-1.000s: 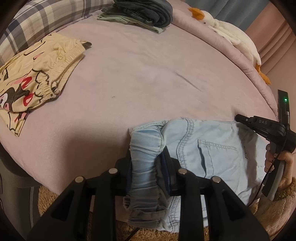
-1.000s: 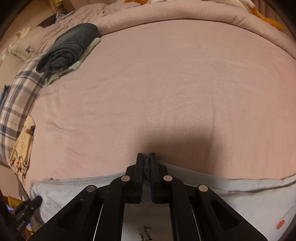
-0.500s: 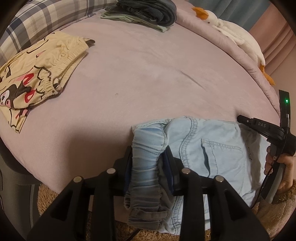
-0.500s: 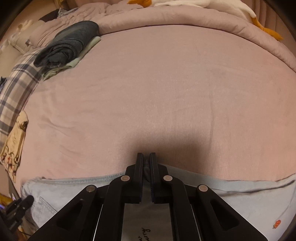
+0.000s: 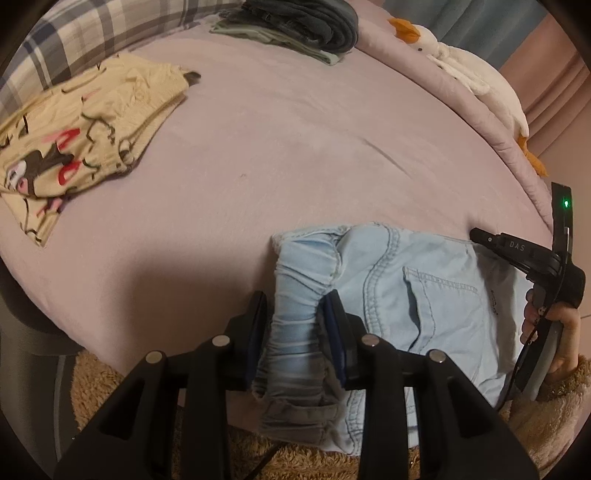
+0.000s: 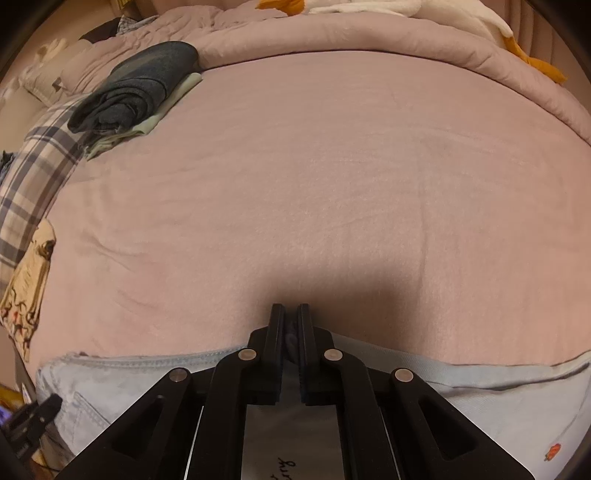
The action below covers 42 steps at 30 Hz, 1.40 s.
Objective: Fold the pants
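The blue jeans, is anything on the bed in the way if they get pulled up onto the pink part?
Nothing visible is. Both grippers already pinch the blue jeans at the near edge of the bed: the left gripper on the waistband, the right gripper farther along. The yellow cartoon shorts, dark folded clothes and goose toy lie off at the edges.

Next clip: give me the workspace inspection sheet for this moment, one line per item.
Surface: pink bed cover, lightly creased.
Job's things: light blue jeans at the near edge, partly hanging off.
Clutter: yellow printed garment; dark folded stack; plush goose; plaid bedding.
Grippers: left gripper clamps the bunched waistband; right gripper pinches the jeans' far edge.
Cables: a thin black one by the right gripper's handle.
Surroundings: tan shaggy rug; curtains behind.
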Each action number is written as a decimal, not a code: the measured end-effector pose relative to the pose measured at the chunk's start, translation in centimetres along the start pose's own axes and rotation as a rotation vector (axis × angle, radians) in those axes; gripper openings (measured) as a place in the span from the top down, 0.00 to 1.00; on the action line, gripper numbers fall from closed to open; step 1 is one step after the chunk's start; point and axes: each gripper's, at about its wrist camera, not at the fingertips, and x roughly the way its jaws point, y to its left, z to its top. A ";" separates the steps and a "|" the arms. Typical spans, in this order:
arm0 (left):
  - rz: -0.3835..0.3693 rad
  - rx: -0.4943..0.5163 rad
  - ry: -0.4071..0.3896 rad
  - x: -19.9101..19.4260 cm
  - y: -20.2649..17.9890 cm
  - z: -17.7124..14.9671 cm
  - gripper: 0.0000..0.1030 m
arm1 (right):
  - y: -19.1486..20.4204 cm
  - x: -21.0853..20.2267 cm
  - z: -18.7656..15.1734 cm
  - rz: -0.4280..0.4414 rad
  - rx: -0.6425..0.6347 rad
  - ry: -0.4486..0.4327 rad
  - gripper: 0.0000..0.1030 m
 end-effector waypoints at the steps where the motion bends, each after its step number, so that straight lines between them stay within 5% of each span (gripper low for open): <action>1: -0.004 -0.009 0.003 0.0 0.1 0.0 0.68 | -0.1 0.0 0.0 0.001 0.002 0.000 0.98; 11: 0.014 -0.018 0.007 -0.3 -0.3 0.1 0.65 | -0.3 -0.1 -0.3 -0.003 0.011 -0.009 0.99; 15: 0.059 0.035 0.025 -1.7 -2.2 0.9 0.68 | -1.1 -0.5 0.6 0.042 0.082 0.034 0.99; 17: 0.044 0.030 0.012 -2.7 -2.5 1.1 0.61 | -1.7 -1.2 0.7 0.078 0.117 0.030 0.97; 20: 0.046 0.036 -0.037 -4.7 -3.4 1.5 0.37 | -2.6 -3.5 0.4 0.056 0.106 -0.024 0.71; 22: 0.037 0.057 -0.086 -6.2 -4.3 1.7 0.35 | -3.9 -5.5 -0.1 0.051 0.135 -0.082 0.45; 27: -0.042 0.128 -0.123 -7.9 -8.0 2.4 0.33 | -9.1 -9.8 -2.0 0.091 0.258 -0.147 0.44; 42: -0.167 0.287 -0.013 -1.7 -20.6 3.6 0.34 | -24.2 -15.7 -10.7 -0.150 0.614 -0.242 0.44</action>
